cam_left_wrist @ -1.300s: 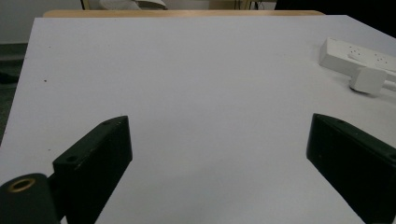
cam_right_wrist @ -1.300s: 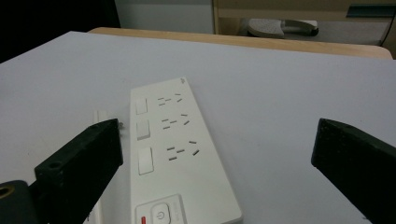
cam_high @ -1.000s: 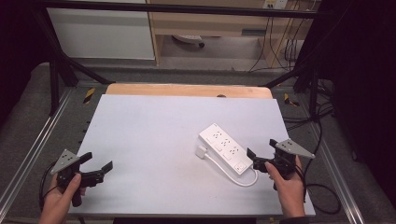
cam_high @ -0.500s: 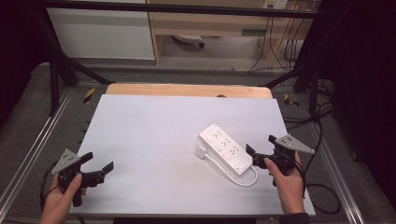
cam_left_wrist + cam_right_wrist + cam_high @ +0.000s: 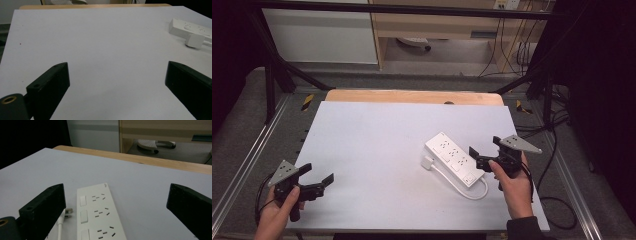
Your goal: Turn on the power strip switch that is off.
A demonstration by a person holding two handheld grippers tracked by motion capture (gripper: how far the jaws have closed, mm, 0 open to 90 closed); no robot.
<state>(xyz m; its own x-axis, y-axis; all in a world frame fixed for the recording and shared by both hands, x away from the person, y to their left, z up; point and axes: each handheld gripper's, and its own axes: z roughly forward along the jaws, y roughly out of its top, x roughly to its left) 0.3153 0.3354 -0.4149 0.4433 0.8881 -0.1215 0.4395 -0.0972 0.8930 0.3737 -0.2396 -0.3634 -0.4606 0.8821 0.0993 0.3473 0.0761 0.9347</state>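
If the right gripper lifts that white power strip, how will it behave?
The power strip looks like a rigid plastic bar, so it probably stays stiff and won't roll. Its cord curls loosely, likely dangling with the plug. Smooth casing may slip.

Lab, metal frame rig, trailing cables

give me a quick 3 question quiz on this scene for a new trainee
1. True or false: the right gripper is shut on the power strip.
2. Which gripper is nearer the power strip: A) left gripper B) right gripper?
3. Fill in: the strip's plug lies on the ____ beside the strip.

Key:
1. False; its jaws stand wide open, with the strip ahead between them in the right gripper view.
2. B; the left gripper, also open, is at the table's near left corner.
3. Table.
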